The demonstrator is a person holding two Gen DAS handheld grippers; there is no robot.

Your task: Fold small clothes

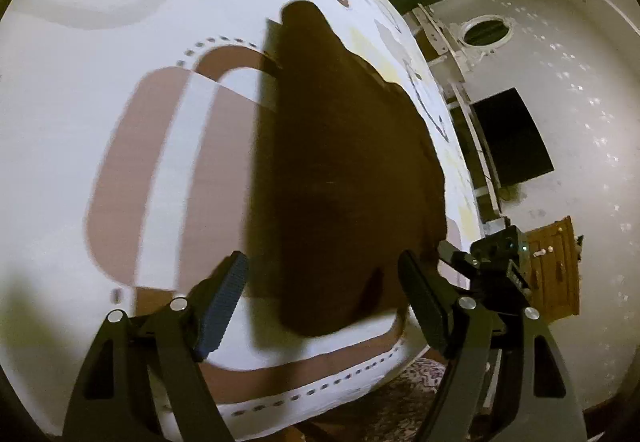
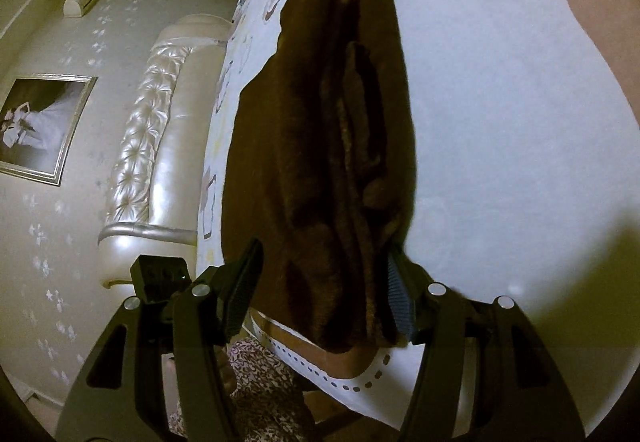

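Note:
A dark brown garment (image 1: 344, 161) lies folded lengthwise on the white patterned bedsheet (image 1: 80, 121). My left gripper (image 1: 322, 262) is open just above the garment's near end, and neither pad touches the cloth. In the right wrist view the same garment (image 2: 320, 129) shows several long soft folds. My right gripper (image 2: 325, 250) stands open astride its near end. The right fingertip (image 2: 396, 282) is at the cloth's edge, and the cloth looks slack and flat. The right gripper's black housing (image 1: 496, 250) shows close beside the left one.
The bed's edge (image 1: 360, 390) runs just below both grippers, with patterned fabric (image 2: 260, 382) under it. A tufted headboard (image 2: 160, 121), a framed picture (image 2: 40, 125), a dark screen (image 1: 512, 137) and a wooden cabinet (image 1: 556, 270) line the walls.

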